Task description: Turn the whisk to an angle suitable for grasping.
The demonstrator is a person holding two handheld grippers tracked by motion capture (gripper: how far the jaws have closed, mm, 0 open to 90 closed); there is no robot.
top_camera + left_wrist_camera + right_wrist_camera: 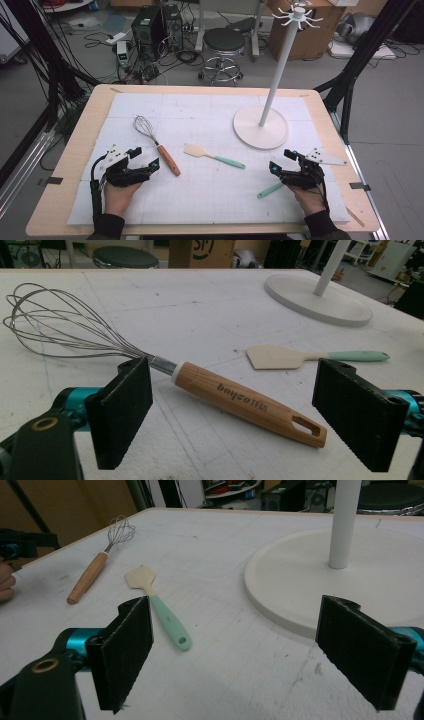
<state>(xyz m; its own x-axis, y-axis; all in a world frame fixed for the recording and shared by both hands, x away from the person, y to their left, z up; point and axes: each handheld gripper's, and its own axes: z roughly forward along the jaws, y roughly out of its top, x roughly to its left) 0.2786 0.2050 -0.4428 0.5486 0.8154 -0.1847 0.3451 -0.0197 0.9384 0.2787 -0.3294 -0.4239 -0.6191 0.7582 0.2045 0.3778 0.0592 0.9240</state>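
Left tool (144,156): jaws spread wide, nothing between the pads, resting low on the counter (65,165) at about 8 o'clock, pointed at the whisk.
Right tool (286,161): jaws likewise wide apart and holding nothing, at about 4 o'clock.
Whisk (156,144), wire head and wooden handle: lies flat, handle end just beside the left tool's jaws, untouched.
Spatula (212,156), cream blade with mint handle: lies flat near the centre.
Second mint-handled utensil (270,190): lies partly under the right tool, head hidden.
Hook stand (267,107), white pole on a round base: at 2 o'clock, hooks bare.
Progress, judged: no utensil lifted or hung; every pick-up is left to do.
Obstructions: none between the left tool and the whisk; the stand's base sits close ahead of the right tool.
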